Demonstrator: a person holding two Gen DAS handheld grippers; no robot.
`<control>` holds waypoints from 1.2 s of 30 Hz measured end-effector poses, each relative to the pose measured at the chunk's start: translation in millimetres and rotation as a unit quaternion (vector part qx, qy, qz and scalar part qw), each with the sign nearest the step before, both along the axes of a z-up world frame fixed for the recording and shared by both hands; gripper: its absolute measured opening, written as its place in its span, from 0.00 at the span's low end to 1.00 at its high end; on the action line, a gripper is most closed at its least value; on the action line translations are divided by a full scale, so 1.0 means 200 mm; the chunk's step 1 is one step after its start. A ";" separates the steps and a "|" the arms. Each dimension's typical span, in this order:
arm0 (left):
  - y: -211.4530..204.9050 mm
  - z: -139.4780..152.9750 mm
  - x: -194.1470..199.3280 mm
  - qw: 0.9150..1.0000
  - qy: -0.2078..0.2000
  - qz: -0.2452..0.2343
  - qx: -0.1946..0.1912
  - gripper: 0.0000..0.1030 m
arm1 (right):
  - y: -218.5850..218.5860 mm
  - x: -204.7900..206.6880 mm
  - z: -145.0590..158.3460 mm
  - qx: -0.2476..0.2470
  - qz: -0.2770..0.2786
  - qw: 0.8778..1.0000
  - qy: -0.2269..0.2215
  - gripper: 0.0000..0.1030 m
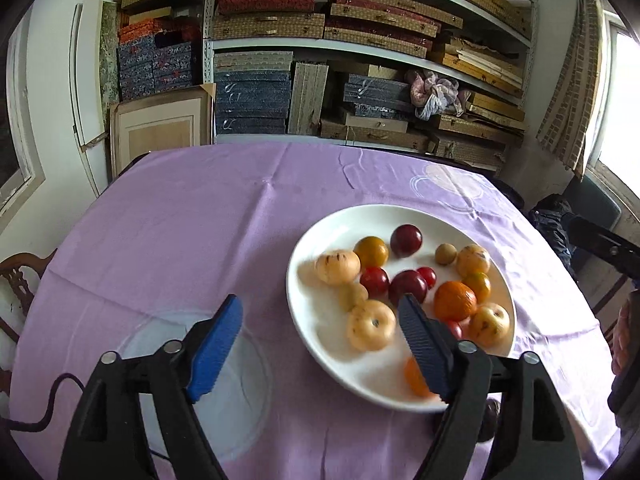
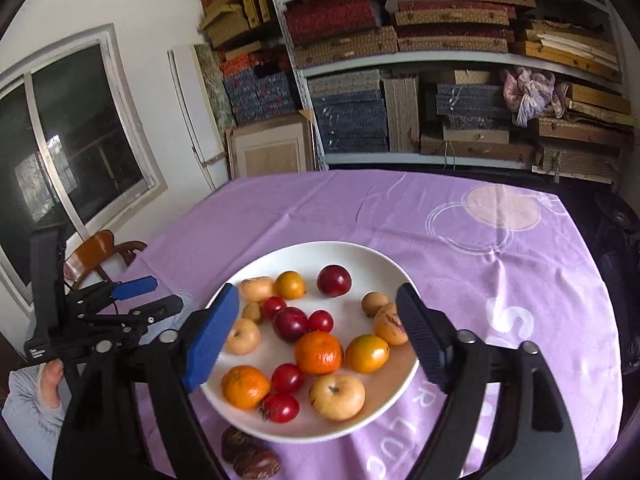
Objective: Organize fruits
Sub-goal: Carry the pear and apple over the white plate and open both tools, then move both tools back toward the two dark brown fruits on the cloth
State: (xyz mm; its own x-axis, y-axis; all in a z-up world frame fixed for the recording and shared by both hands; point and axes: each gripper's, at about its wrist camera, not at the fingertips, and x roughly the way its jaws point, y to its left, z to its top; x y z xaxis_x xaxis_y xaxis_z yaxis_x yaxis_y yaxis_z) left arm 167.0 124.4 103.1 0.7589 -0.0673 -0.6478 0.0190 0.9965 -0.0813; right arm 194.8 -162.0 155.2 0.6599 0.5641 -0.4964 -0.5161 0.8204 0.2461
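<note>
On the surface [image 2: 460, 216], draped in a purple cloth, a white plate [image 2: 360, 254] holds all the fruit. Your right claw [image 2: 318, 334] hangs just above the plate's near half with its jaws spread wide apart and nothing between them; the blue finger [image 2: 210, 340] overlaps the plate's left rim and the dark finger [image 2: 424, 340] overlaps its right rim.

Your left claw [image 1: 320, 350] is likewise spread apart and holds nothing. Its blue finger [image 1: 216, 348] sits over a clear glass plate [image 1: 240, 400] lying just left of the white plate [image 1: 340, 224]; its dark finger [image 1: 424, 348] overlaps the white plate's near edge.

Contents of the white plate, as seen from the right wrist camera:
- a large orange [image 2: 319, 352] near the middle, a second orange [image 2: 245, 386] at the near left;
- a dark red plum [image 2: 334, 280] at the far side, another plum [image 2: 290, 323] at the centre;
- a pale round fruit [image 2: 337, 396] at the near edge;
- a yellow-orange fruit [image 2: 367, 353] to the right of the large orange.

Two dark brown round items [image 2: 248, 454] rest on the cloth just beside the plate's near rim.
</note>
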 end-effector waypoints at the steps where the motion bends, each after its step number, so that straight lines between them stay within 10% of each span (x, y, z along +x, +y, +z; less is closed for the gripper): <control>1: -0.02 -0.01 -0.07 1.000 0.000 -0.004 0.003 0.90 | -0.05 -0.09 0.00 0.002 0.002 1.000 -0.007 0.87; 8: -0.28 -0.22 -0.26 0.998 0.030 -0.036 0.049 0.92 | -0.29 -0.49 -0.25 0.044 -0.018 0.999 -0.004 0.93; 21: -0.57 -0.37 -0.16 0.983 0.042 -0.028 0.176 0.92 | -0.40 -0.48 -0.35 0.080 -0.018 0.996 0.040 0.93; 26: -0.64 -0.30 -0.27 0.989 -0.003 -0.112 0.100 0.92 | -0.39 -0.49 -0.34 0.068 -0.012 0.997 0.035 0.93; 32: -0.44 -0.31 -0.25 0.996 0.014 -0.054 0.076 0.92 | -0.20 -0.52 -0.41 -0.027 0.021 0.999 0.029 0.93; 36: -0.29 -0.32 -0.28 0.999 0.023 -0.027 0.036 0.92 | -0.07 -0.56 -0.46 -0.097 0.045 0.994 0.015 0.62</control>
